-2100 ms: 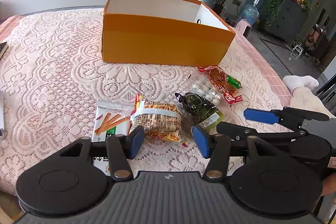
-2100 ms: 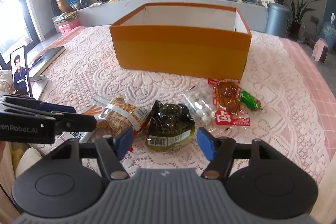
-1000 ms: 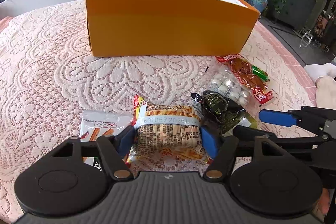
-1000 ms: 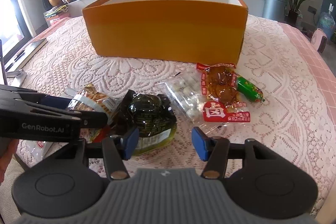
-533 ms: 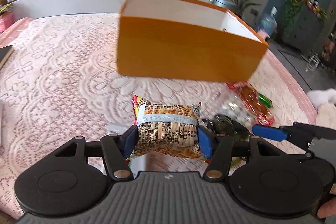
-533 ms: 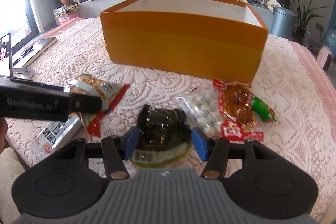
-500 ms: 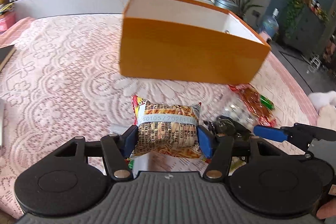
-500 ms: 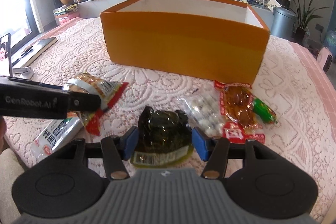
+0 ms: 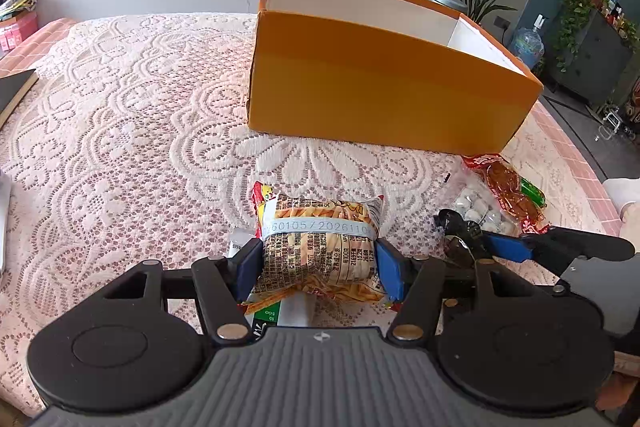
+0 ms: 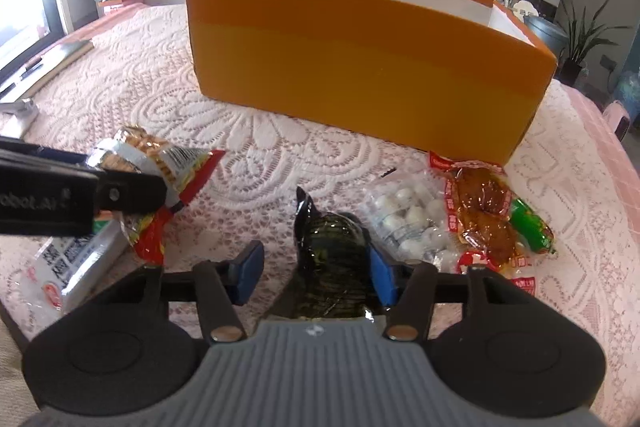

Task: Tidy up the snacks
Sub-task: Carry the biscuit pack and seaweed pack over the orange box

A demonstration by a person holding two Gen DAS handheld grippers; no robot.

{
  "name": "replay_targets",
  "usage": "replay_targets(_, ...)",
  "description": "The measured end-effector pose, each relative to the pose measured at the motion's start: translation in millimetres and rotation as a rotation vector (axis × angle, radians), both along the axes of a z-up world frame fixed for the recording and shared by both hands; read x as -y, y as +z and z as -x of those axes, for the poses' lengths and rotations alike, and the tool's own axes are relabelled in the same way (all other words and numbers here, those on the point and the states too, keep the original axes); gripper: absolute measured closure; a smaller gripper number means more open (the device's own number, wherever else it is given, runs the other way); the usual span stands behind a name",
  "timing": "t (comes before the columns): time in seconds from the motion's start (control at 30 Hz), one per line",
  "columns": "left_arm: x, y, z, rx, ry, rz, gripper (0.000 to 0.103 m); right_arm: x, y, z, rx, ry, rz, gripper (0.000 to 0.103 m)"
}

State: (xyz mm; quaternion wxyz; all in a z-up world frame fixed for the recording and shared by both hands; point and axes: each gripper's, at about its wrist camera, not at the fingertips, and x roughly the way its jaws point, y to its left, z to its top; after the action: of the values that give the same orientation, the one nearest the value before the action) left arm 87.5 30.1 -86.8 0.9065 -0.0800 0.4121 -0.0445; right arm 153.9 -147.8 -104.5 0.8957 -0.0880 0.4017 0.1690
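My left gripper [image 9: 319,271] is shut on a yellow noodle-snack packet [image 9: 320,239] and holds it above the lace cloth; the packet also shows in the right wrist view [image 10: 160,163]. My right gripper [image 10: 315,273] has its jaws apart around a dark green seaweed packet [image 10: 332,267]. The packet leans on the right pad, with a gap at the left pad. The open orange box [image 9: 384,83] stands beyond, also in the right wrist view [image 10: 360,67].
A bag of white balls [image 10: 408,223], a brown meat packet [image 10: 480,215] and a green sausage [image 10: 532,227] lie right of the seaweed. A white stick-snack packet [image 10: 76,259] lies at the left. A phone stand [image 10: 16,111] sits on the far left.
My left gripper closed on the noodle packet and lifted it. My right gripper moved in around the seaweed packet, which has tipped toward the right pad.
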Motion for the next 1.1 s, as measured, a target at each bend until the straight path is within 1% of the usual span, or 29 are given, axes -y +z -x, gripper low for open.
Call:
replay_targets(0.03,0.2,-0.3,-0.1,0.002,-0.001,0.001,0.035,0.3,-1.1,-0.1,0.006,-0.001,0.008,0.065)
replay_targets(0.27,1.8,-1.1,0.3,0.011,-0.015,-0.003,0.035,-2.0,-3.8,3.3,0.058,0.026,0.049,0.067)
replay_targets(0.4,0.8,-0.1,0.1,0.010,-0.010,0.000,0.035,-1.4,2.4,7.0,0.068,0.048,0.034,0.067)
replay_targets(0.53,0.5,5.4,3.6,0.018,-0.005,0.002,0.035,2.1,19.3,14.1,0.103,0.067,0.012,0.067)
replay_targets(0.73,6.3,23.3,9.6,0.040,-0.013,0.002,0.035,18.4,46.6,19.2,0.097,0.047,-0.060,0.067)
replay_targets(0.93,16.0,50.0,7.5,0.070,-0.023,-0.004,0.035,38.7,75.5,16.6,0.121,0.035,-0.098,0.067)
replay_targets(1.1,27.0,78.3,-2.3,0.119,-0.053,-0.034,0.035,54.0,101.8,6.6,0.140,0.029,-0.151,0.067)
